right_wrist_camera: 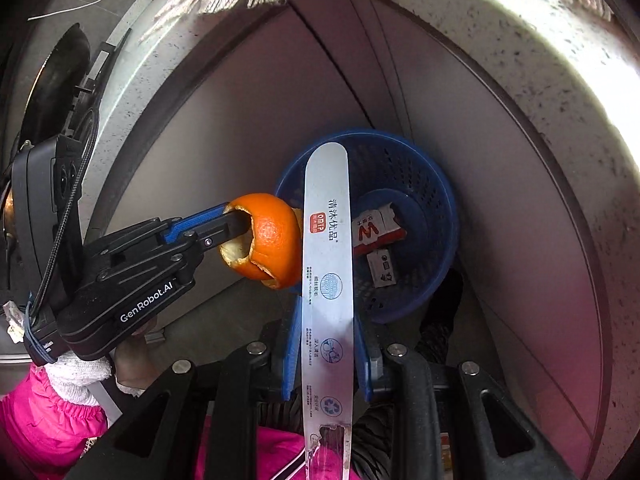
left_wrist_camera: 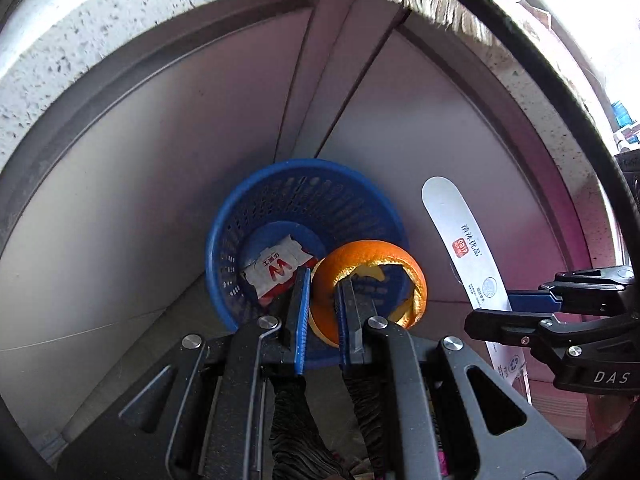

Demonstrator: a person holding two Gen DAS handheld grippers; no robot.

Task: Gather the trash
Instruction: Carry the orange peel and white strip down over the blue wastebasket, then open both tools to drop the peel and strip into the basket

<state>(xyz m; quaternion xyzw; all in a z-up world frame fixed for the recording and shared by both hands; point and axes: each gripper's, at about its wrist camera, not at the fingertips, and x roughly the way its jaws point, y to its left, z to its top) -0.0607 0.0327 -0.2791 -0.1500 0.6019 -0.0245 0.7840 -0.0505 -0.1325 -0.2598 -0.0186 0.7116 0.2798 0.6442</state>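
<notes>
A blue mesh wastebasket [left_wrist_camera: 248, 216] stands on the floor below, also in the right wrist view [right_wrist_camera: 436, 184]. A red-and-white crumpled wrapper [left_wrist_camera: 276, 270] lies in it, with a small white carton [right_wrist_camera: 382, 267] beside it. My left gripper [left_wrist_camera: 322, 296] is shut on an orange peel [left_wrist_camera: 360, 264] and holds it above the basket's near rim; the peel also shows in the right wrist view [right_wrist_camera: 276, 236]. My right gripper [right_wrist_camera: 326, 340] is shut on a long white plastic wrapper strip [right_wrist_camera: 327, 280], which sticks out over the basket and shows in the left wrist view [left_wrist_camera: 464, 240].
Grey cabinet doors [left_wrist_camera: 160, 152] rise behind the basket under a speckled stone counter edge [left_wrist_camera: 80, 40]. A fringed cloth [left_wrist_camera: 432, 0] hangs over the counter. A pink sleeve [right_wrist_camera: 48, 420] is at the lower left.
</notes>
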